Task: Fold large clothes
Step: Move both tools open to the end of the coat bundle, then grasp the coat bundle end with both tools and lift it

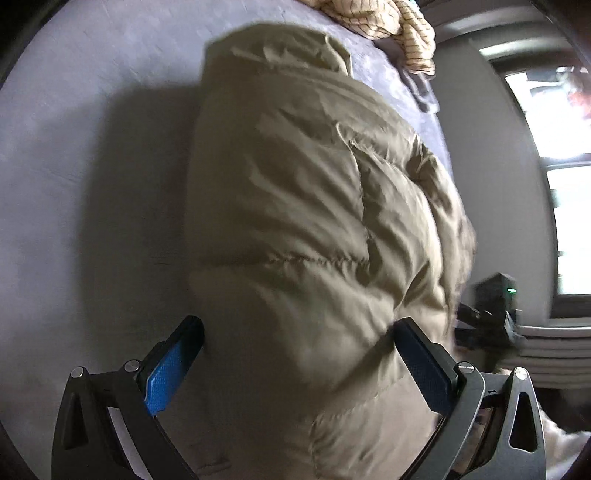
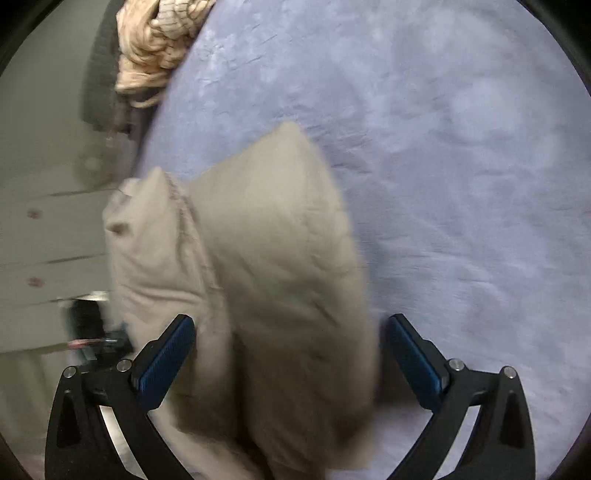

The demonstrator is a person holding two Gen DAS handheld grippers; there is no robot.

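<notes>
A large khaki puffer jacket (image 1: 314,206) lies bunched on a lavender bedspread (image 1: 92,129). My left gripper (image 1: 299,328) is open, its blue-padded fingers standing on either side of the jacket's near bulk. In the right wrist view the same jacket (image 2: 258,258) rises as a folded hump over the bedspread (image 2: 461,166). My right gripper (image 2: 291,325) is open, with the jacket between its fingers. The frames do not show whether either gripper touches the fabric. The other gripper's dark body (image 1: 495,317) shows past the jacket's right side.
A cream checked garment (image 1: 388,26) lies heaped at the bed's far edge; it also shows in the right wrist view (image 2: 155,48). A bright window (image 1: 569,184) is on the right. Pale drawers (image 2: 44,240) stand left of the bed.
</notes>
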